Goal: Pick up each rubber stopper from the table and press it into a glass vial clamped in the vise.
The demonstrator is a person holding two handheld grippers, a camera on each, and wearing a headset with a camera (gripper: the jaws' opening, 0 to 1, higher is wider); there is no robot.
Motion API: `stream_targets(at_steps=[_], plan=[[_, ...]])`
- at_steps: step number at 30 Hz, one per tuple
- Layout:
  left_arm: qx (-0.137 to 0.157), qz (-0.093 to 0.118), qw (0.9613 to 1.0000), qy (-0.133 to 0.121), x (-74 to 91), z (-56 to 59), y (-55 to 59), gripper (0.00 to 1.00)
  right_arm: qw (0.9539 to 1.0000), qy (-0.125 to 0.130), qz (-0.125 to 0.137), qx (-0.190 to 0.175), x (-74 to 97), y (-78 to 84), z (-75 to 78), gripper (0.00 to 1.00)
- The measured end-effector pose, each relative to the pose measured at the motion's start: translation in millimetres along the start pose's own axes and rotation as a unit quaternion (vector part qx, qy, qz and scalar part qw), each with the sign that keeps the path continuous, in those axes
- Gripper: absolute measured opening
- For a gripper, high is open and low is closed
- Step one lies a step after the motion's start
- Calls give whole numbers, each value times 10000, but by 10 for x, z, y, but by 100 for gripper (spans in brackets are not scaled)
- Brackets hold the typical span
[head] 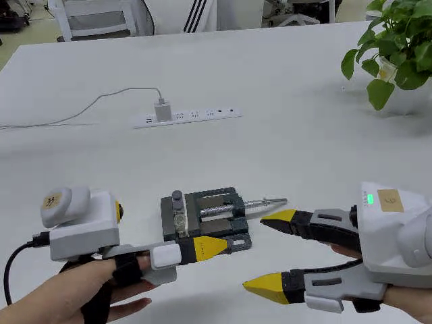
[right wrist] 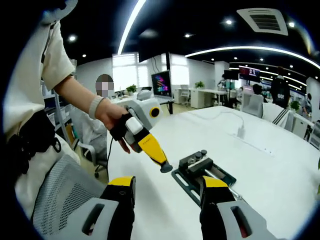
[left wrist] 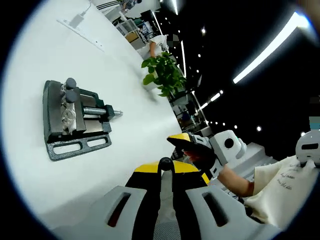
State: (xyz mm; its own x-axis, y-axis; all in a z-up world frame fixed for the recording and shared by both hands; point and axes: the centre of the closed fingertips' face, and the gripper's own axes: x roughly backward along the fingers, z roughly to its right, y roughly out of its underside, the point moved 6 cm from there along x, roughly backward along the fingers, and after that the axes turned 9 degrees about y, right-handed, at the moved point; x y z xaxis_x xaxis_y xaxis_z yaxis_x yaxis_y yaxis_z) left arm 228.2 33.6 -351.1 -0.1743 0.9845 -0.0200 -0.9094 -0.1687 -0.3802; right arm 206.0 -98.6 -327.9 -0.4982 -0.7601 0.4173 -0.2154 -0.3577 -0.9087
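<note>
Left gripper (head: pixel 221 246) was clamped on a stopper (right wrist: pixel 166 168) at vise's (head: pixel 209 202) 6 o'clock; right gripper (head: pixel 270 252) was spread wide at 4 o'clock.

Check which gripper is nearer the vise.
Left. The left gripper, shut on a rubber stopper, has its tip at the near edge of the vise; the right gripper, open, sits off its screw-handle side.
</note>
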Motion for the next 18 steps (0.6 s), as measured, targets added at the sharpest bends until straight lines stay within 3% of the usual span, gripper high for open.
stream_targets(at_steps=[5, 7, 8, 10, 18], plan=[[321, 95, 9989, 324, 26, 43, 63, 4, 9996, -220, 155, 130, -14, -46, -54, 41], [560, 253, 9968, 513, 28, 70, 68, 4, 9993, -288, 231, 111, -22, -69, -83, 38], [497, 201, 9966, 627, 39, 71, 81, 4, 9991, -312, 263, 91, -25, -80, -94, 37], [663, 330, 9952, 643, 36, 74, 83, 4, 9988, -333, 329, 116, -35, -109, -119, 35], [1032, 457, 9888, 972, 57, 122, 124, 4, 9981, -387, 446, 193, -76, -170, -142, 25]])
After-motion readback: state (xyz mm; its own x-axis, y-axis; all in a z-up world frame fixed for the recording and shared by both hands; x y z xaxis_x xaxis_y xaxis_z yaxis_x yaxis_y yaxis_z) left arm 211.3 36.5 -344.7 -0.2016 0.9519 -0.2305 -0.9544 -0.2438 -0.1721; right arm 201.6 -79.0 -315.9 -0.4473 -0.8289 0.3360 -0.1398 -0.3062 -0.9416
